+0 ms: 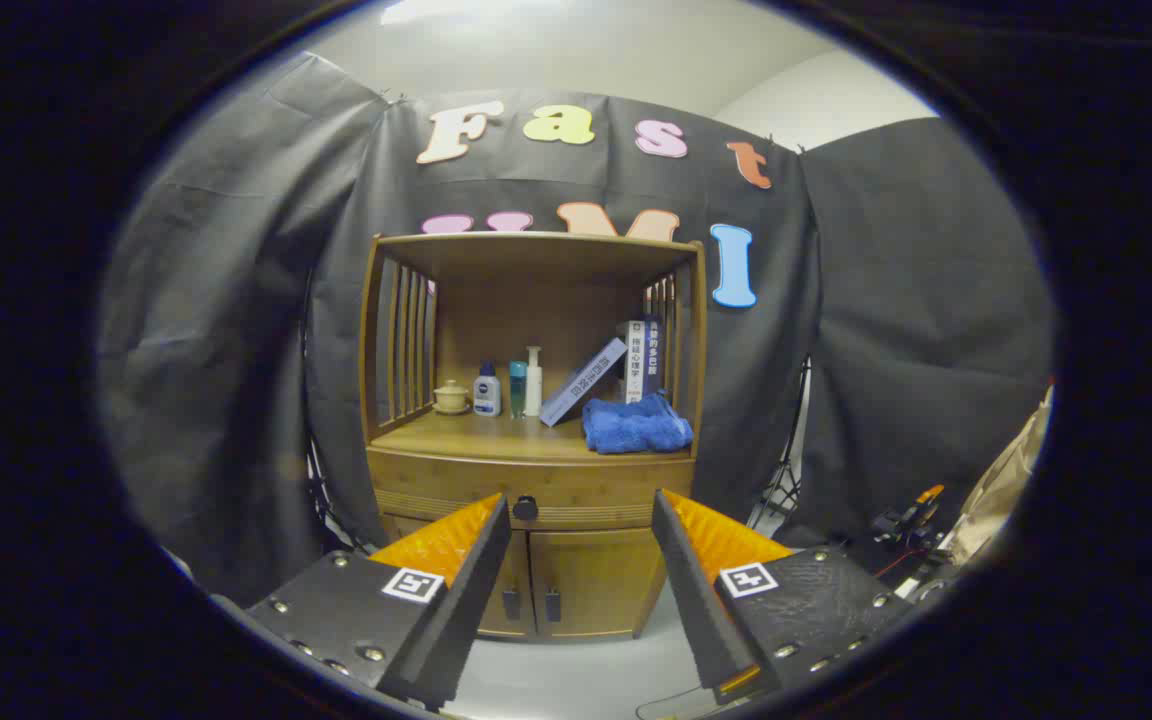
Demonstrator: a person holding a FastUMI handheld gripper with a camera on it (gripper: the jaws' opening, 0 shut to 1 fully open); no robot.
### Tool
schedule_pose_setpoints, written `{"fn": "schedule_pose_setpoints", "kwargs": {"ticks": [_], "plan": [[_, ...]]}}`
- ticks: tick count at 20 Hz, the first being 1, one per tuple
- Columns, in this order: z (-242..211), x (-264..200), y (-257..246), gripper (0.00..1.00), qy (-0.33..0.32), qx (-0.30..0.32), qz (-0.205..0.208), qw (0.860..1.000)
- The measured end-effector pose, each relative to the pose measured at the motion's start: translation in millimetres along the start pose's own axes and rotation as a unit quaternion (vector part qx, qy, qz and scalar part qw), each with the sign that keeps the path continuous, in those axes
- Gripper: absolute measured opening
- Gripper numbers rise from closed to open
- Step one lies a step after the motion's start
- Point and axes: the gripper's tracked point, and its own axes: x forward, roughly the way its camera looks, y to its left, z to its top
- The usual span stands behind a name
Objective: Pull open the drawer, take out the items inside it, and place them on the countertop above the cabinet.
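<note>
A wooden cabinet [536, 470] stands ahead against the booth wall. Its drawer [456, 485] sits closed under the countertop [496, 438], with a dark round knob [525, 508] at its middle. My gripper [581, 520] is open, some way short of the cabinet, with nothing between its fingers. The knob shows just inside the left fingertip [496, 515], beyond it. Two lower doors [576, 585] with small dark handles are closed. What lies inside the drawer is hidden.
On the countertop stand a small lidded pot [451, 397], three bottles [509, 388], leaning books [604, 375] and a folded blue towel [636, 424]. A tripod and gear [901, 525] sit to the right on the floor.
</note>
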Motion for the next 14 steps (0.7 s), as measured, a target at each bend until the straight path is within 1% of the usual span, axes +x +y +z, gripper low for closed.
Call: {"fn": "schedule_pose_setpoints", "kwargs": {"ticks": [4,14], "plan": [[-3,11,1,0.85,0.0,0.008,0.002,1.0],[0,57,18,0.85,-0.005,0.005,0.027,1.0]]}}
